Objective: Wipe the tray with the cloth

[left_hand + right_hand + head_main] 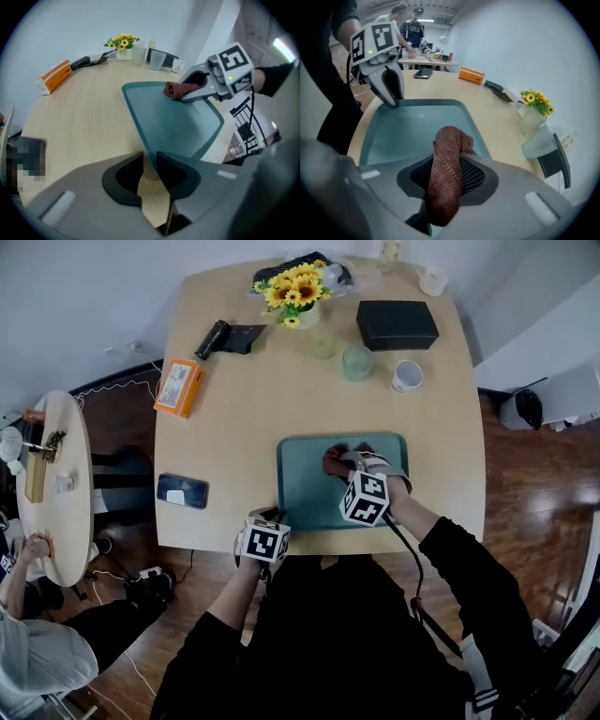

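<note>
**Reddish-brown knitted cloth (450, 140) held on teal rectangular plastic tray (412, 126)**

The right gripper's (447, 174) fingers clamp the cloth between them. Its bunched end sticks out past the fingertips onto the tray's floor. The left gripper's (150, 160) fingers, narrow, pinch the tray's rim at its near-left corner, well apart from the cloth, on the light wooden table (234, 427).

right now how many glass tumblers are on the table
2: a greenish frosted glass tumbler left of the white mug, a paler one beside the sunflower vase; none seem hidden.
</note>
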### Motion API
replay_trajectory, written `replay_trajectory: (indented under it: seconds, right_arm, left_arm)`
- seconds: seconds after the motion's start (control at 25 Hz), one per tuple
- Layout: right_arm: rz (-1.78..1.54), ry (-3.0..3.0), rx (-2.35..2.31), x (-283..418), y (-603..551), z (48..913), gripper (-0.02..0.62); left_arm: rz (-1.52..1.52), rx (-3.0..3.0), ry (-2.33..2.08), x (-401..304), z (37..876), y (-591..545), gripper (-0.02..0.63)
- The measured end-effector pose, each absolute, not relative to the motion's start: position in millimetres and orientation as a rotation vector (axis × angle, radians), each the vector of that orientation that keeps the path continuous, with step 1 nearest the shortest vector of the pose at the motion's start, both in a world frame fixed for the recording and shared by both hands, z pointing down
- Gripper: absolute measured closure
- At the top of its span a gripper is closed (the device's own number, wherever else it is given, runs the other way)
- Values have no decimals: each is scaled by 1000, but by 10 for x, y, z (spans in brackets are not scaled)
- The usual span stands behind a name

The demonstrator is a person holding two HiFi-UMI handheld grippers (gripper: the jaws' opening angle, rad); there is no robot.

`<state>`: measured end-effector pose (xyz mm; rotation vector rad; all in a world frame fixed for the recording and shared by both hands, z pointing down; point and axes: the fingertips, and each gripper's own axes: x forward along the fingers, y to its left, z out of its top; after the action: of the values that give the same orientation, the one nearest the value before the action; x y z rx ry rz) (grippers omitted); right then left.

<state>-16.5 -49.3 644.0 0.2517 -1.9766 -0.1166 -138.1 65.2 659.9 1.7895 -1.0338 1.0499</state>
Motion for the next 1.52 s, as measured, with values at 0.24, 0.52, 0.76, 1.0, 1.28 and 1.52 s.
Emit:
replay_trajectory:
  seconds: [0.24,0.52,0.76,1.0,1.28,1.52]
  right_arm:
    - [-50,-2038,128,-267,484,6416,477]
    - [-174,-2038,-51,-450,1039,6391,480]
    - [-19,-2097,-118,-686,836,6395,477]
    - [-52,-2081,-2,-1067,-171,6460,476]
    - [-118,-2036,123,-1240,-863,6455,476]
    - [-143,-2037,159,-1186,-711,6417,476]
  left_arm:
    - [1049,1787,-1039,-1383,6609,656,535]
    - [1038,1806,-1041,-1374,6605,663,537]
    - [976,1823,-1039,-1369,6580,665,540]
    - [958,1844,-1036,-1445,6616,636,541]
    - [980,1850,-1027,-1423,6644,687,541]
    - [942,1836,-995,-1386,6581,654,543]
